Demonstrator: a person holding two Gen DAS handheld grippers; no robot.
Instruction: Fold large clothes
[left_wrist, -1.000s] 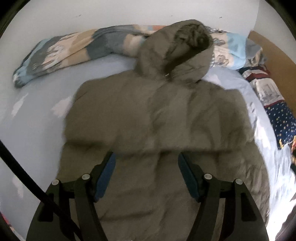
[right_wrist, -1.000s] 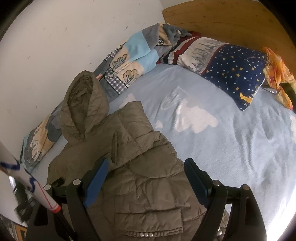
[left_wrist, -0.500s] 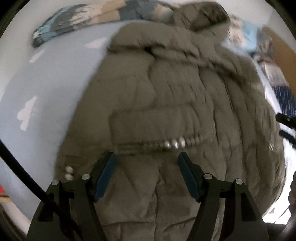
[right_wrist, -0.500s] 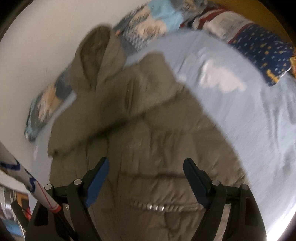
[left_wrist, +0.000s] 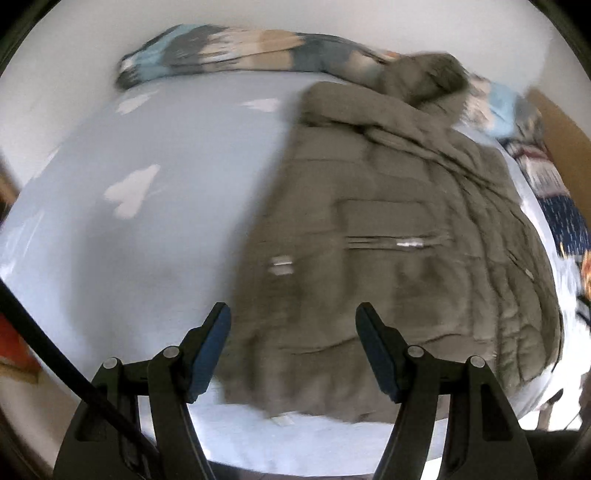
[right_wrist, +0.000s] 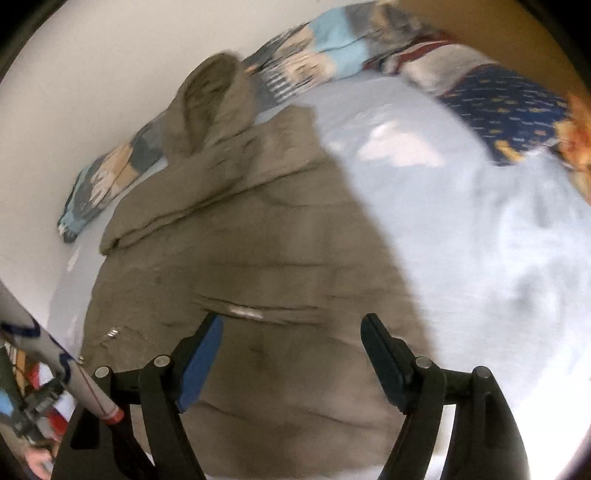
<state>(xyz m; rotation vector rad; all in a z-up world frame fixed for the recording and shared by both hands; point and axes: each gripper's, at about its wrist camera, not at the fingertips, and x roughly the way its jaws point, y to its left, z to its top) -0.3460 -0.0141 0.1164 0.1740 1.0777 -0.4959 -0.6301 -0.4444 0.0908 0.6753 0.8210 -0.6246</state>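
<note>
An olive-brown quilted hooded jacket (left_wrist: 399, 236) lies flat on the pale blue bed, hood (left_wrist: 424, 79) toward the wall. My left gripper (left_wrist: 291, 314) hangs open above the jacket's lower left hem, nothing between its fingers. In the right wrist view the same jacket (right_wrist: 258, 266) fills the middle, its hood (right_wrist: 214, 103) at the top left. My right gripper (right_wrist: 291, 325) hovers over the jacket's lower part near the pocket zip (right_wrist: 247, 313); its jaws are closing, and no cloth is pinched between them.
Bed sheet (left_wrist: 147, 221) with white cloud prints stretches left of the jacket and right of it (right_wrist: 480, 229). A rolled patterned blanket (left_wrist: 229, 51) lies along the white wall. A star-print pillow (right_wrist: 509, 110) and orange cloth (right_wrist: 576, 144) sit by the wooden headboard.
Both views have shifted: the left gripper slid left toward the jacket's left edge and hem. The right gripper dropped closer over the jacket's lower part, and its fingers stand slightly narrower.
</note>
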